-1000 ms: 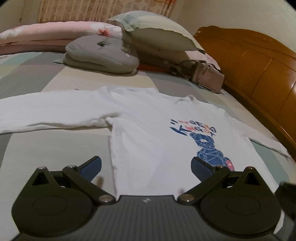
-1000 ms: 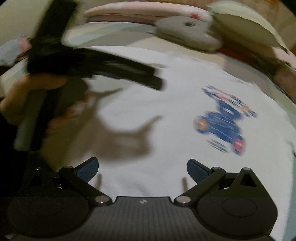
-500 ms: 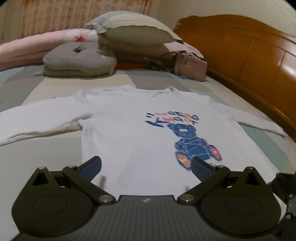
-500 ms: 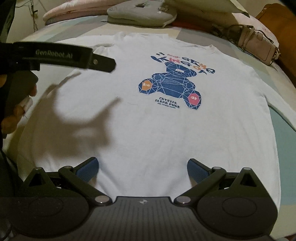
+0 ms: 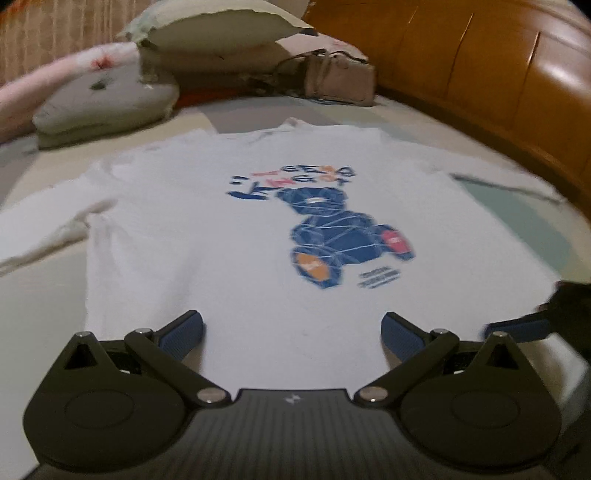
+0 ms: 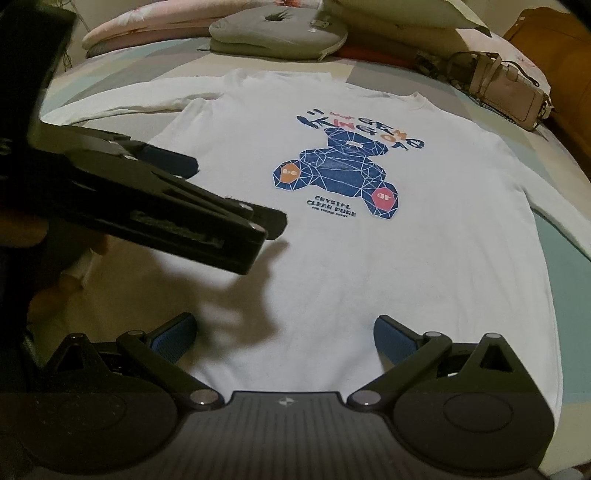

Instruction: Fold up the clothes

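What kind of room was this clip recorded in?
Most likely a bedroom. A white long-sleeved shirt lies spread flat on a bed with a wooden headboard, and pillows and a handbag sit at its head end.

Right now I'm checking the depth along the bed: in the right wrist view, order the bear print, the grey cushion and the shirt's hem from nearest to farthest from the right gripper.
1. The shirt's hem, right at the right gripper, between its open fingers.
2. The bear print, mid-shirt, ahead and slightly right.
3. The grey cushion, beyond the collar at the head of the bed.
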Demonstrator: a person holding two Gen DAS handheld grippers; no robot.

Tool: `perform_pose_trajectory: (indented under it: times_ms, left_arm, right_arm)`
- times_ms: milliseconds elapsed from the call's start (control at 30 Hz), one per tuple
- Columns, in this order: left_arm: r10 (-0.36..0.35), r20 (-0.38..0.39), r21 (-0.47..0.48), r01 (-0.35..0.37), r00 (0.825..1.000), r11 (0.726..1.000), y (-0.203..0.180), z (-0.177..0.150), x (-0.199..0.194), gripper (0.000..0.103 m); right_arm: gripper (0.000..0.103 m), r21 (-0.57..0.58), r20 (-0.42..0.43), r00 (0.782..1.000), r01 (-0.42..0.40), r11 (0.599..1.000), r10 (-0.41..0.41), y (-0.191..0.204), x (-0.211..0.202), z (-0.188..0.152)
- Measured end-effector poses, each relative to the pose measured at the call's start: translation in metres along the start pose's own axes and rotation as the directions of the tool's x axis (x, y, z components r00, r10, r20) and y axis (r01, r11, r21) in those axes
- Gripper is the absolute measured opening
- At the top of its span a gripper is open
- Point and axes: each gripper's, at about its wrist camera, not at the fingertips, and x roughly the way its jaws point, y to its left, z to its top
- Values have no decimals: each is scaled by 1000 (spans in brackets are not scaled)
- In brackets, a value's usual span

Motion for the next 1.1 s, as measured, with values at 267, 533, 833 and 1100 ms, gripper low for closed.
perform_pose_trajectory:
  times_ms: [267,533,833,1100]
  left_arm:
    - [66,-9,-50,-66,998,997,17,2,0,102]
    - [47,22,-72,-45,999,996,21,2,-6,102]
    - [53,31,-92,-50,998,994,25,2,-7,102]
    - [32,84,-112,-22,996,993,29,9,-17,102]
  right_arm:
    - [103,-5,1,1000,6,1000,-6,1,-3,-3]
    - [103,40,50,999,-12,999,10,-14,-25,2]
    - [103,200,0,999,32,979,-33,-73,-10,-7]
    - [103,233,-3,997,74,970,-76,-97,-20,3]
